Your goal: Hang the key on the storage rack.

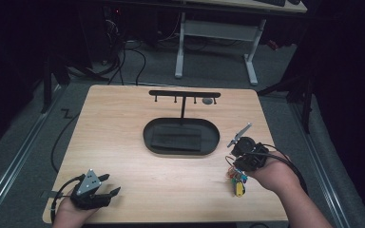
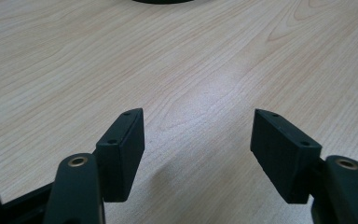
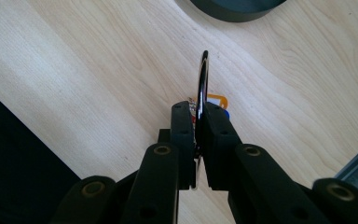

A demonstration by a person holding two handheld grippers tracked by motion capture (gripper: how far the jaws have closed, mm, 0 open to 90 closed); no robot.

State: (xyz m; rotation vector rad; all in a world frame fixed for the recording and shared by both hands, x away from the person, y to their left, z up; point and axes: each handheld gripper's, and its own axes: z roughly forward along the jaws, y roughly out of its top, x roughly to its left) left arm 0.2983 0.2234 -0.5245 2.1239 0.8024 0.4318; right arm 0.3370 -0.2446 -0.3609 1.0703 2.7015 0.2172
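My right gripper (image 1: 236, 169) is near the table's right edge, shut on a dark metal key ring (image 3: 203, 79). The ring stands edge-on between the pads, which pinch its lower part. A bunch of coloured keys and tags (image 1: 238, 182) hangs from the ring just above the wood; orange and blue tags (image 3: 217, 103) show past the jaws. In that gripper's own view the jaws (image 3: 199, 122) point down at the tabletop. My left gripper (image 1: 112, 184) rests at the front left corner, open, with bare wood between its pads (image 2: 198, 135).
A black oval tray (image 1: 148, 133) with a dark pad (image 1: 177, 137) inside sits mid-table. Behind it stands a black T-shaped hook rack (image 1: 184, 93) with a small grey item (image 1: 208, 100) on one hook. The tray's rim (image 3: 235, 9) lies just beyond the right gripper.
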